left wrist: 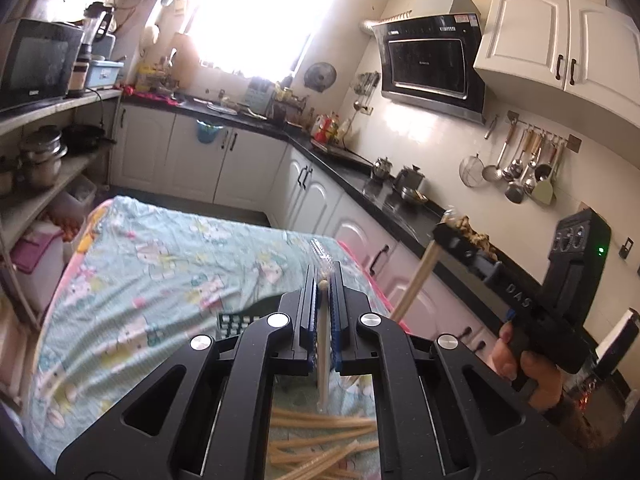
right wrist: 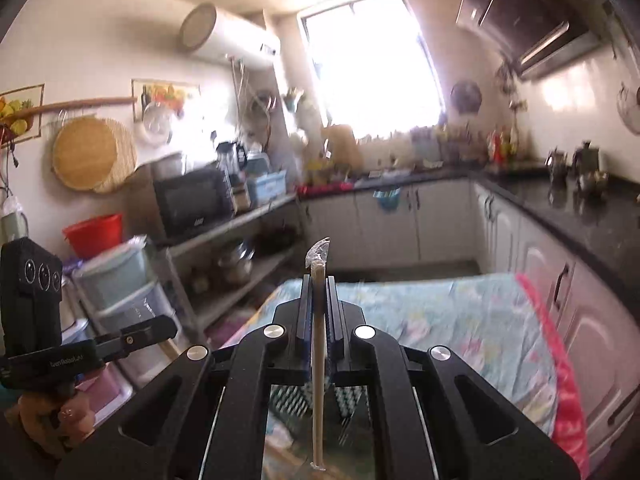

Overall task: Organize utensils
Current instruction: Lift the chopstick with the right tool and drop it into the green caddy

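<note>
My left gripper (left wrist: pixel 324 276) is shut on a chopstick in a clear plastic sleeve (left wrist: pixel 322 258) that sticks out past its fingertips. Under it, on the cloth, lies a heap of several bare wooden chopsticks (left wrist: pixel 320 440). My right gripper (right wrist: pixel 319 284) is shut on a wooden chopstick (right wrist: pixel 318 352) whose top carries a crumpled bit of clear wrapper (right wrist: pixel 318 254). In the left wrist view the right gripper (left wrist: pixel 446 230) shows at the right with that stick (left wrist: pixel 416 280) slanting down from it. The left gripper (right wrist: pixel 170 326) shows at the left of the right wrist view.
Both grippers hang above a table with a pale green cartoon cloth (left wrist: pixel 160 280). A black-and-white mesh holder (right wrist: pixel 348 400) sits below the right gripper. A black counter (left wrist: pixel 400 204) with kettles runs along the right, and shelves with pots (left wrist: pixel 40 156) stand at the left.
</note>
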A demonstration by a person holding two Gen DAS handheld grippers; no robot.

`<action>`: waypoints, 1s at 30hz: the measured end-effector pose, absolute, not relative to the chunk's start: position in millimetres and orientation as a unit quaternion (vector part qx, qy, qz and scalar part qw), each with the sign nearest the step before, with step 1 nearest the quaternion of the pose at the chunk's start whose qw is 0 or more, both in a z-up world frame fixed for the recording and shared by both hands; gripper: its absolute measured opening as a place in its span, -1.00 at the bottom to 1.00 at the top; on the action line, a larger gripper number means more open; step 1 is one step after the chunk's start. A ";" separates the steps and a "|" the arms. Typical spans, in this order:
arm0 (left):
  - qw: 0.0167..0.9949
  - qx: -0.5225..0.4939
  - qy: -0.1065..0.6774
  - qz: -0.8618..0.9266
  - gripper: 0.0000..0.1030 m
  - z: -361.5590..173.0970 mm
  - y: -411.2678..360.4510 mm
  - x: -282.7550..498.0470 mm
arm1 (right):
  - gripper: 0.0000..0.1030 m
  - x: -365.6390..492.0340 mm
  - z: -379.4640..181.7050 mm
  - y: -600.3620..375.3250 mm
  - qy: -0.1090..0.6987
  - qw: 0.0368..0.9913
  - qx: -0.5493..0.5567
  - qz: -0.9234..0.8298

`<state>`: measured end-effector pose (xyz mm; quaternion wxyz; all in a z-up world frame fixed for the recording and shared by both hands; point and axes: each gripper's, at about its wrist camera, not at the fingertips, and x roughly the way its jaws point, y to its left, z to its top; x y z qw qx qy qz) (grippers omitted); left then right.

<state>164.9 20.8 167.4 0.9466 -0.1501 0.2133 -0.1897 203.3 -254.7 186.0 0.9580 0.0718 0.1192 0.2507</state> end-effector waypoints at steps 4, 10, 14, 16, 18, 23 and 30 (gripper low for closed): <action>0.950 -0.153 0.202 -0.183 -0.95 177.1 19.8 176.0 | -0.89 213.2 188.7 -260.8 0.091 0.966 0.067 0.231; 0.959 -0.140 0.182 -0.168 -0.95 184.0 8.5 196.6 | -0.89 226.1 177.3 -260.9 0.072 0.974 0.051 0.209; 0.963 -0.129 0.177 -0.155 -0.95 176.6 -2.3 212.0 | -0.89 233.8 165.2 -257.4 0.063 0.977 0.042 0.198; 0.967 -0.117 0.175 -0.145 -0.95 169.8 -8.0 218.6 | -0.89 238.5 157.1 -256.2 0.061 0.978 0.038 0.197; 0.968 -0.110 0.177 -0.138 -0.95 162.8 -12.2 224.4 | -0.89 243.7 148.2 -255.0 0.063 0.979 0.033 0.192; 0.969 -0.101 0.188 -0.127 -0.94 138.4 -17.7 235.8 | -0.88 255.1 127.0 -252.5 0.079 0.979 0.032 0.185; 0.964 -0.107 0.207 -0.129 -0.94 115.7 -16.4 245.1 | -0.87 268.4 101.4 -249.9 0.114 0.977 0.042 0.176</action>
